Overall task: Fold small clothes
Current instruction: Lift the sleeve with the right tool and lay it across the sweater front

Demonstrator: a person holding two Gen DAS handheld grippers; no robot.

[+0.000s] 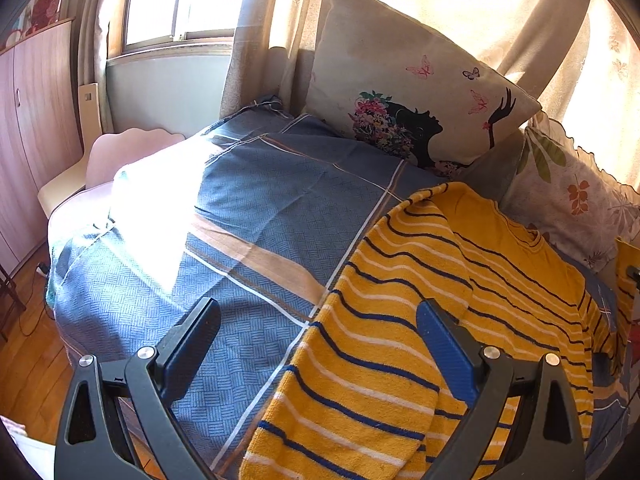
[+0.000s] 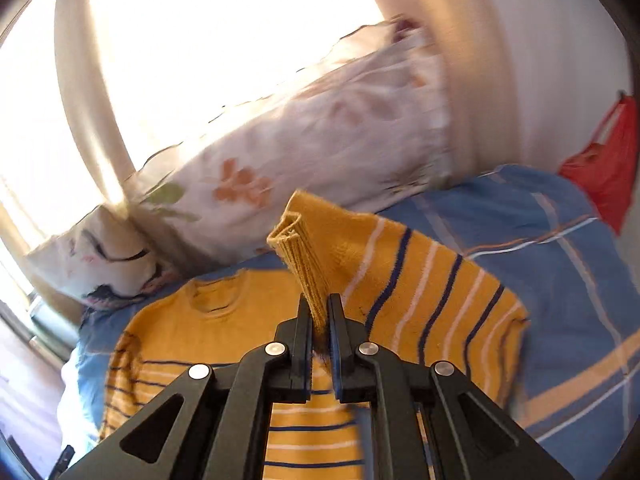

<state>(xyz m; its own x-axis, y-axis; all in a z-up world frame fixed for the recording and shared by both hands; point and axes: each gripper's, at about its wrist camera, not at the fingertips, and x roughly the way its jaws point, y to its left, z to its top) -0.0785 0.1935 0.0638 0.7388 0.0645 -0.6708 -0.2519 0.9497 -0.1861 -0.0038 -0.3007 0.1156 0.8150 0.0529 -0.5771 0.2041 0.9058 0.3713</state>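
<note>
A yellow knitted sweater (image 1: 472, 280) with navy and white stripes lies flat on the bed, its long axis running from the hem at the near edge up to the round neckline, which points toward the pillows at the head. In the left wrist view one sleeve (image 1: 360, 320) is folded in over the body and runs down toward the camera, its stripes crossing it; the knit looks soft and slightly fuzzy, with a plain yellow yoke above the stripes. The bedspread (image 1: 248, 216) beneath is a blue woven check with tan and white bands, partly washed out by sun. A cream pillow (image 1: 408, 80) printed with a black silhouette and butterflies leans against the curtain, with a frilled floral pillow (image 1: 568, 188) just beside it. The left gripper (image 1: 320, 320) hangs over the bed with its jaws spread wide, clamping nothing, one finger over the bedspread and the other over the sweater (contact cannot be told). The right gripper (image 2: 320, 320) is clamped on the ribbed cuff (image 2: 304, 256) of the other sleeve, which stands up from between its fingers, its end folded open; the background there is blurred.
</note>
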